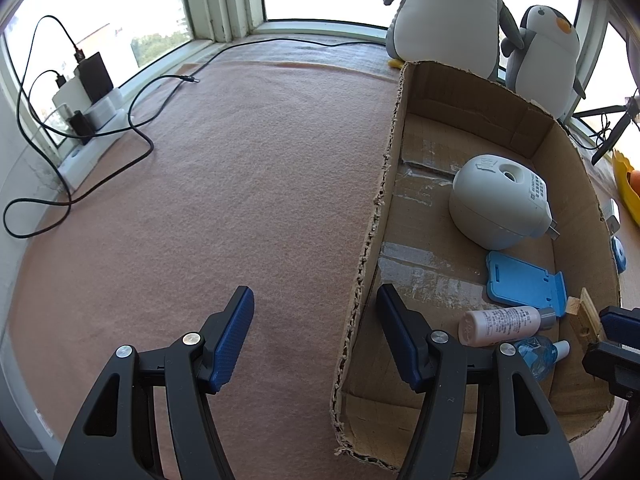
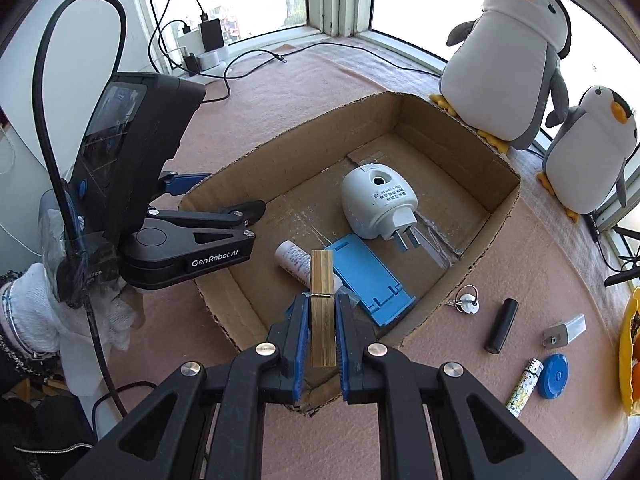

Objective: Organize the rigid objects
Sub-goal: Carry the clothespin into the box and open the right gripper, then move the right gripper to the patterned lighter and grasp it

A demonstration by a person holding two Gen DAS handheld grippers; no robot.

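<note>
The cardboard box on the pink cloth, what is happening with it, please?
A person is sorting small items into the cardboard box. The right gripper holds a wooden clothespin over the box's near edge. The left gripper straddles the box's left wall, its jaws apart, holding nothing. A white plug-in device, blue stand and small bottles already lie inside.

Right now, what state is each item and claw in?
Right claw: holds wooden clothespin above the box.
Left claw: open, empty, straddling the box wall.
Cardboard box: open-topped.
White plug-in device: in the box, on its side.
Blue stand: flat in the box.
Pink bottle: lying in the box.
Black tube: lying outside the box.
</note>
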